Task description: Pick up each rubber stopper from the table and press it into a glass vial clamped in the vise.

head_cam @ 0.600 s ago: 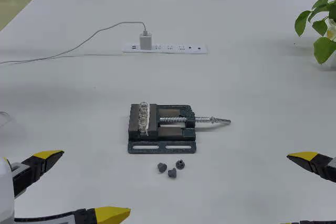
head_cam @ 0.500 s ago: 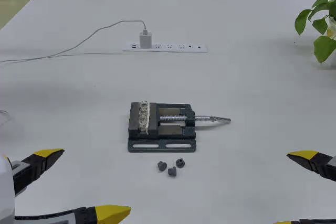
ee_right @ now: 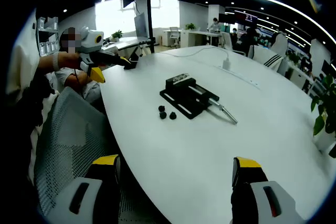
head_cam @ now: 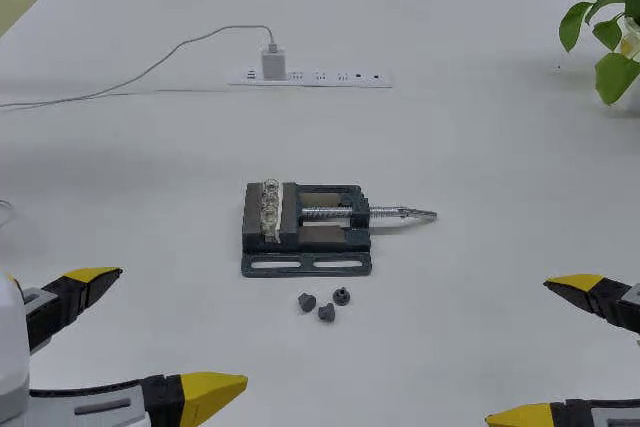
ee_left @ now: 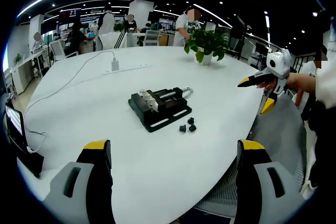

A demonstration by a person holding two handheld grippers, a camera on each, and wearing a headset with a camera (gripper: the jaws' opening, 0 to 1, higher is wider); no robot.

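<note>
Beside the vise [head_cam: 306,230], three rubber stoppers [head_cam: 323,303] look light and squashy, best pinched sidewise; left tongs [head_cam: 170,329] and right tongs [head_cam: 522,350] gape empty.

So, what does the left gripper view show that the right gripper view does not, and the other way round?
The left gripper view adds the right gripper, open, held in a hand past the table edge. The right gripper view adds the left gripper, also open, at the table's other side. Both share the vise with its vials, the three stoppers beside it, the power strip and the plant.
</note>
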